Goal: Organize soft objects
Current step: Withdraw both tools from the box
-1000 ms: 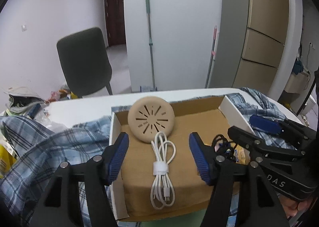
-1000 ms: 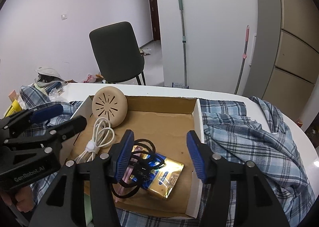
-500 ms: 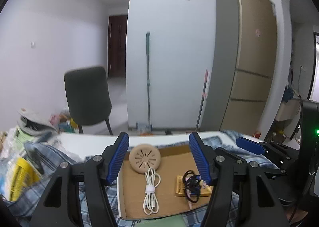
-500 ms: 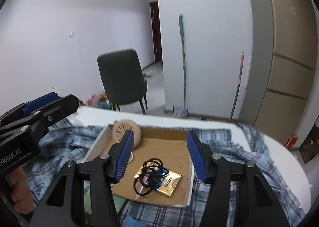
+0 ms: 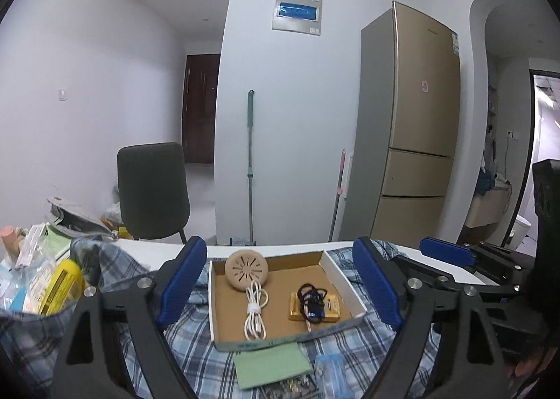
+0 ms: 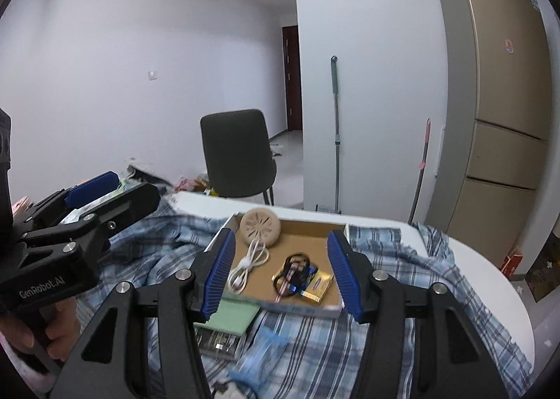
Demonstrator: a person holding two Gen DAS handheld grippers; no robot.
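Grippers pulled up and back from the table within the last second, so that a cardboard tray point(image 5: 341, 280) which filled both wrist views now sits small at 6 o'clock, with wall and fridge point(image 5: 418, 126) taking most of the frame. The left gripper point(image 5: 278, 285) and right gripper point(image 6: 278, 274) both hang above the plaid cloth point(image 6: 395, 266) with jaws spread wide and nothing between them. The tray rests on that cloth; inside it, the round beige disc point(image 5: 247, 268) leans in the corner at 11 o'clock, the white cable point(image 5: 255, 308) bundled just below it, and the black cord point(image 5: 310, 297) tangled on the gold packet point(image 5: 330, 308) toward 3 o'clock. None of these appears to have shifted during the retreat. At the tray's near edge, at 6 o'clock, lie a green pad point(image 5: 273, 364) and a blue wrapper point(image 6: 262, 346), the latter blurred in the right view and hard to identify. The withdrawal, with everything boxed and both tools idle, suggests the sorting is finished or close to it.
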